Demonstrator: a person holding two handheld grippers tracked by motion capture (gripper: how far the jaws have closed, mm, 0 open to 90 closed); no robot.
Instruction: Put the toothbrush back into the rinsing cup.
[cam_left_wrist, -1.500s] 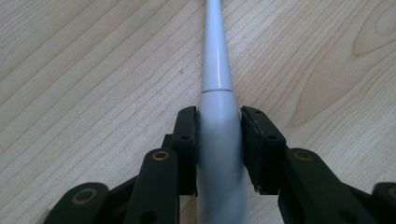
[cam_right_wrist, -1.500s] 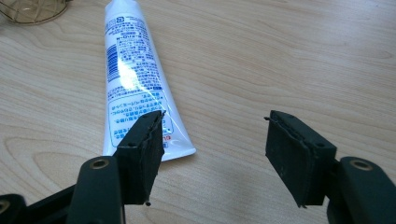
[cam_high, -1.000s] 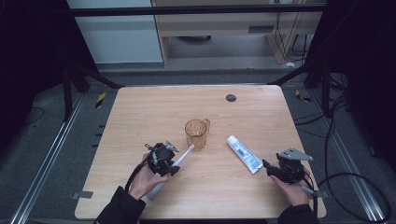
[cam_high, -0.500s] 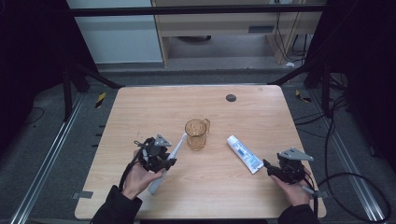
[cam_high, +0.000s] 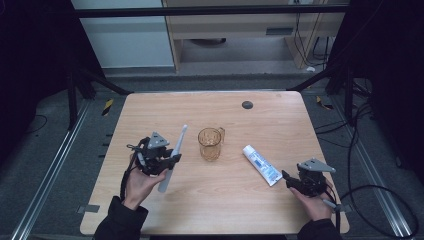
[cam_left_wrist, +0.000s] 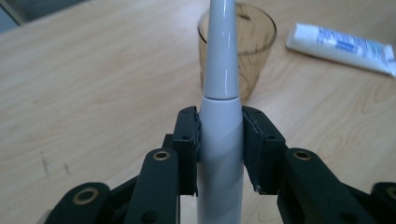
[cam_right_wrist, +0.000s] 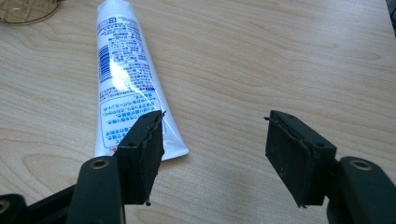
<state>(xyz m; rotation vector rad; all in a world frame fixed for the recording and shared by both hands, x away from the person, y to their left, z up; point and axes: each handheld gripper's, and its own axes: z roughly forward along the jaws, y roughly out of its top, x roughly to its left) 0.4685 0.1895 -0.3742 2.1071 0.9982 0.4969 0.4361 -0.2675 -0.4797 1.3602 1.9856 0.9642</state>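
Left gripper view, toothbrush (cam_left_wrist: 219, 135) clamped btwn jaws

Right gripper (cam_right_wrist: 212, 154) with its two black jaws standing wide apart above the wooden worktop (cam_right_wrist: 280, 56), nothing between them. A white toothpaste tube (cam_right_wrist: 126, 79) lies flat, its crimped end just beside the left-hand jaw.

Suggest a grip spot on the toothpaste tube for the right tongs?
Take the toothpaste tube across its flat body, a little above the crimped end, which lies nearest the open right tongs. It lies flat on the table, so probably come down from above, one jaw on each long edge.
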